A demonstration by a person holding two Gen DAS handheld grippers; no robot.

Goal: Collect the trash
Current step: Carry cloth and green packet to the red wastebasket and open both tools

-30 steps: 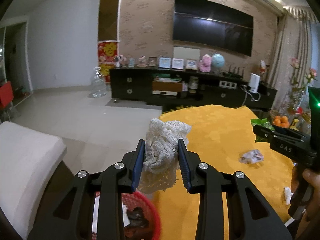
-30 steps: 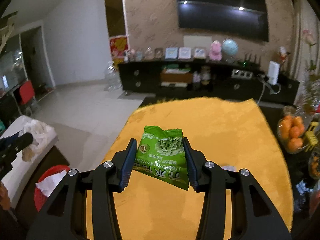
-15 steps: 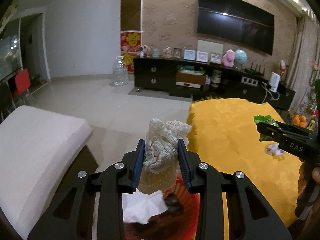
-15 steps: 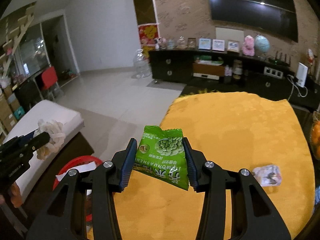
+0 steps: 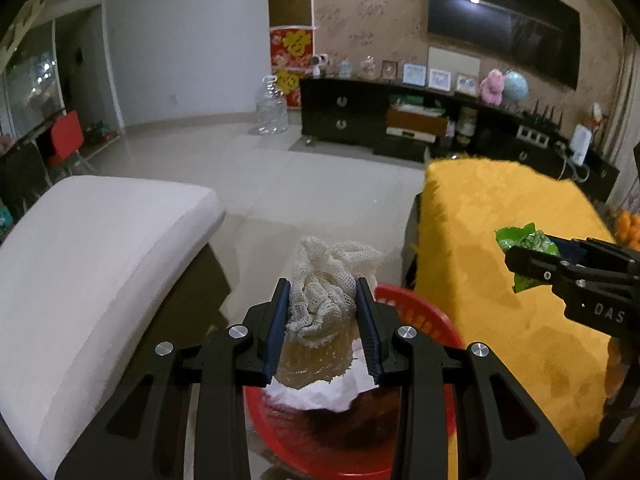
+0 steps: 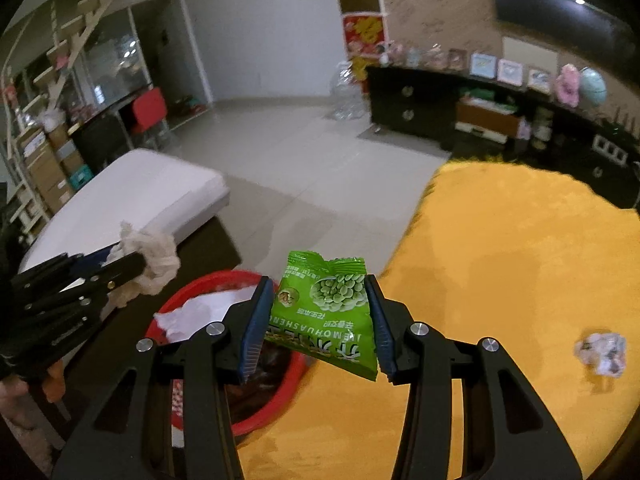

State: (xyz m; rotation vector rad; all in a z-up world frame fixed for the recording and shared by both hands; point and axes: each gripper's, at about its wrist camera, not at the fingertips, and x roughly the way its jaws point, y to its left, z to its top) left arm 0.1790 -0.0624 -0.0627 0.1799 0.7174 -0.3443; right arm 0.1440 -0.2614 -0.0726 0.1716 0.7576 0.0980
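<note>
My left gripper (image 5: pixel 322 300) is shut on a crumpled white foam net (image 5: pixel 326 292) and holds it above the red trash basket (image 5: pixel 420 312), which holds white paper (image 5: pixel 320 394) and dark scraps. My right gripper (image 6: pixel 320 304) is shut on a green snack packet (image 6: pixel 326 312) at the yellow table's left edge, next to the basket (image 6: pixel 294 372). The left gripper and its net (image 6: pixel 150 258) show at the left of the right wrist view; the right gripper and packet (image 5: pixel 524 240) show at the right of the left wrist view.
A crumpled wrapper (image 6: pixel 602 352) lies on the yellow tablecloth (image 6: pixel 520 264) at the right. A white cushioned bench (image 5: pixel 88 248) stands left of the basket. A dark TV cabinet (image 5: pixel 380 120) lines the far wall. Oranges (image 5: pixel 628 228) sit at the table's right edge.
Both grippers have swung left from over the table toward the red basket, each still holding its item. The basket now lies under the left gripper and beside the right one.
</note>
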